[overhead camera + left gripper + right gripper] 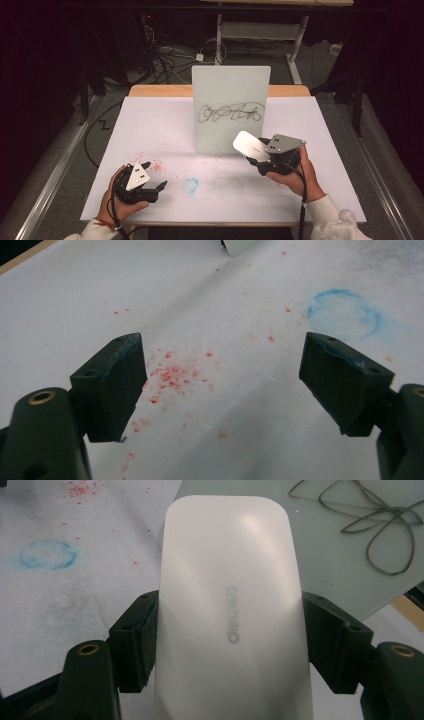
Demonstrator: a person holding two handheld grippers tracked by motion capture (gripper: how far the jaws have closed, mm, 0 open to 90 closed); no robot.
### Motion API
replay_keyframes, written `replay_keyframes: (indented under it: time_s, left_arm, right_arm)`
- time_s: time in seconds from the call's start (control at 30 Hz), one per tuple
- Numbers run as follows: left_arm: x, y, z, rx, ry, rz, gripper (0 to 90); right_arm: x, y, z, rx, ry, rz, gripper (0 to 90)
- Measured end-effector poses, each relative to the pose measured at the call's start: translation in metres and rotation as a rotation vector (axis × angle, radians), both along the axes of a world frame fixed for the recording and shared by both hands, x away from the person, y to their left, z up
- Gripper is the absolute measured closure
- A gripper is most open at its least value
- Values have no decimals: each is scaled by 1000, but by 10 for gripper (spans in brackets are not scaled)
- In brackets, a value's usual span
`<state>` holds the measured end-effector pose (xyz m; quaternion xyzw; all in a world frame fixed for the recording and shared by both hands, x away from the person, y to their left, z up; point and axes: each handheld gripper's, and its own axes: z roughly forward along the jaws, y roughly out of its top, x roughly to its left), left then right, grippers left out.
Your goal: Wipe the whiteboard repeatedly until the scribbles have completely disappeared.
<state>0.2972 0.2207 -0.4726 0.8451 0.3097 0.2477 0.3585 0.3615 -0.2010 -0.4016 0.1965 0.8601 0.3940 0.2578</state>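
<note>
- Smooth white rounded-rectangle plastic eraser (227, 610) clamped across its width between the jaws of the right gripper (263, 159); faint grey lettering legible on top in the right gripper view.
- Held off the table at about 3 o'clock from centre in the high view, leading end aimed toward 10 o'clock at the lower right corner of the upright pale glass writing board (230, 107), close to it but seemingly not touching.
- Black looping scribble (231, 113) intact across the board's middle, toward 11 o'clock from the eraser; no wiped gap visible.
- Judged progress: pick-up done, approach nearly done; wiping not yet begun, so the whole scribble left to clear.
- Left gripper (148, 182) resting at 7 o'clock on the white table sheet (160, 125), jaws spread wide, nothing between them.
- Smudged blue chalky ring (344, 314) and scattered red specks (172, 372) on the sheet ahead of those jaws.
- Count: one eraser, one board, one scribble, two grippers, one blue ring, one main patch of red specks.
</note>
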Motion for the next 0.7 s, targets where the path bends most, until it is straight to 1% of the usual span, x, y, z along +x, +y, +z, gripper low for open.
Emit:
replay_keyframes:
  time_s: [0.13,0.2,0.3,0.37,0.4,0.43,0.5,0.53,0.57,0.6,0.7]
  left_arm:
    - [-1,-2,0,6,-1,-12,184]
    - [-1,-2,0,10,-1,-11,184]
    - [-2,-1,0,8,-2,-9,184]
    - [-2,-1,0,10,-1,-7,184]
    - [-2,-1,0,9,-1,-7,185]
    - [-2,-1,0,10,0,-7,185]
    - [-2,-1,0,10,1,-6,185]
    - [-1,-2,-1,11,3,-6,185]
    - [-1,-2,-1,17,-7,-10,185]
    - [-1,-2,-1,14,5,-7,185]
    - [-2,-3,-1,15,4,-8,185]
  right_arm:
    - [0,-3,1,10,-16,-35,309]
    - [1,-5,3,9,-38,-60,309]
    - [3,-4,6,-17,-98,-132,309]
    - [6,-4,7,-16,-129,-170,308]
    - [8,-5,7,-6,-169,-201,309]
    - [8,-5,7,-6,-169,-201,309]
    - [12,-3,7,-29,-211,-231,309]
    - [14,-2,7,-33,-225,-242,309]
    - [15,-2,8,-22,-235,-248,309]
    - [16,-1,8,-13,-248,-254,309]
    - [19,0,10,-4,-303,-289,309]
